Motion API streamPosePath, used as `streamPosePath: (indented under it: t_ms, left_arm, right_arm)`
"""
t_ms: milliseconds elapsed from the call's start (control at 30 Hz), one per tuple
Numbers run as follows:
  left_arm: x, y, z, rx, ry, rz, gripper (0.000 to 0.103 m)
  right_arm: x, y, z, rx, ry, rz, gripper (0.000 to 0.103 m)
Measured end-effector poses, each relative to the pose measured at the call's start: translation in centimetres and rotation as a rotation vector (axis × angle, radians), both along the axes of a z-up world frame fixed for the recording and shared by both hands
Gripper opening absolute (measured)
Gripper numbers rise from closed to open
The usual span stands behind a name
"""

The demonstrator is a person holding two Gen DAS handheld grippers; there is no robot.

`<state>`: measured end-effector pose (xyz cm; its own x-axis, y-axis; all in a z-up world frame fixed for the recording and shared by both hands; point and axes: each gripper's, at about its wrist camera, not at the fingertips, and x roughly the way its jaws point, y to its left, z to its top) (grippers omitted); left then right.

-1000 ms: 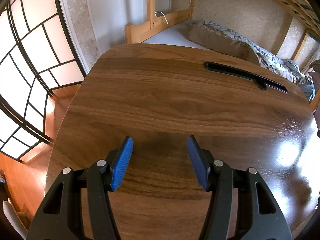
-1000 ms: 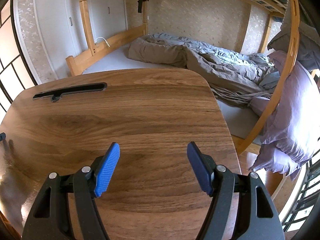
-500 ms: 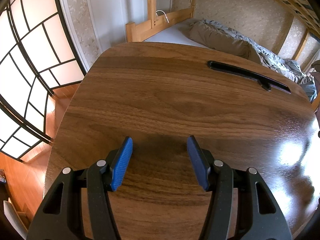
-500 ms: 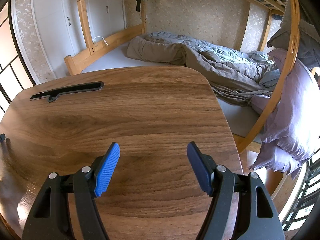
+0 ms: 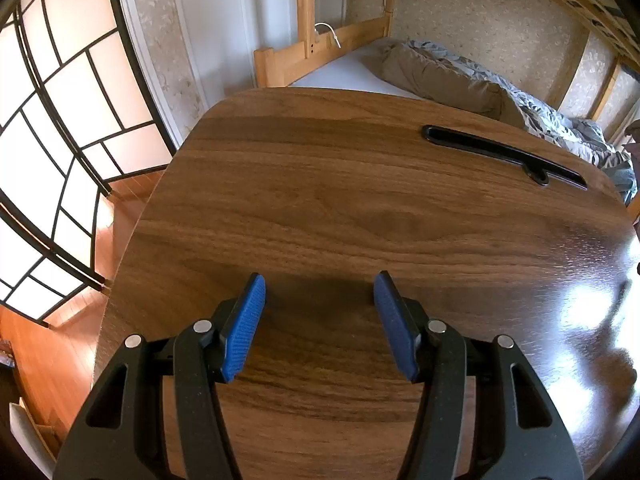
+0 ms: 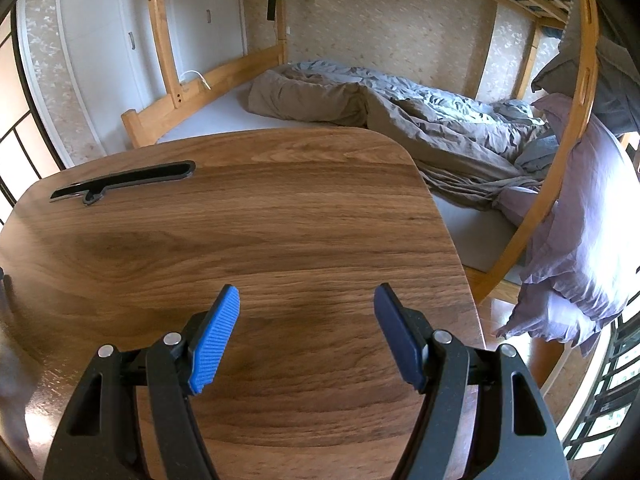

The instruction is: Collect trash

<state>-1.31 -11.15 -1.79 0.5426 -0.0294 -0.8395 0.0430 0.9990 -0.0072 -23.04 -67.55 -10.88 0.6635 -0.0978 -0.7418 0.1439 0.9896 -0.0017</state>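
No trash shows in either view. My left gripper [image 5: 320,304] is open and empty, held just above the wooden table [image 5: 320,184]. My right gripper [image 6: 306,320] is open and empty above the same table [image 6: 260,220], near its right side. Both have black arms and blue ribbed pads.
A black slot handle [image 5: 500,154] is set into the table near its far edge; it also shows in the right wrist view [image 6: 124,182]. A bunk bed with rumpled bedding [image 6: 420,120] stands behind the table. A paned screen [image 5: 52,128] and wood floor lie left.
Both grippers have drifted slightly: the table's far edge sits lower in both views. Both jaws stay open and empty.
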Motion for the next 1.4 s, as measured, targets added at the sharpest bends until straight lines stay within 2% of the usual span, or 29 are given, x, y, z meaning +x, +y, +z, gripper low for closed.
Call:
streamPosePath:
  t_ms: [867,1267,1333,1400]
  left_arm:
    - [0.5,0.2,0.4,0.006,-0.016,0.003,0.06]
    - [0.8,0.4,0.2,0.014,-0.041,0.002,0.068]
    - [0.8,0.4,0.2,0.028,-0.046,0.006,0.074]
    - [0.8,0.5,0.1,0.024,-0.046,0.006,0.075]
  right_arm:
    - [0.5,-0.2,-0.9,-0.003,0.012,-0.012,0.069]
    - [0.1,-0.4,-1.2,-0.008,0.012,-0.019,0.071]
    - [0.0,-0.6,-1.3,-0.004,0.013,-0.022,0.071]
    - [0.0,-0.6,-1.3,0.001,0.015,-0.024,0.072]
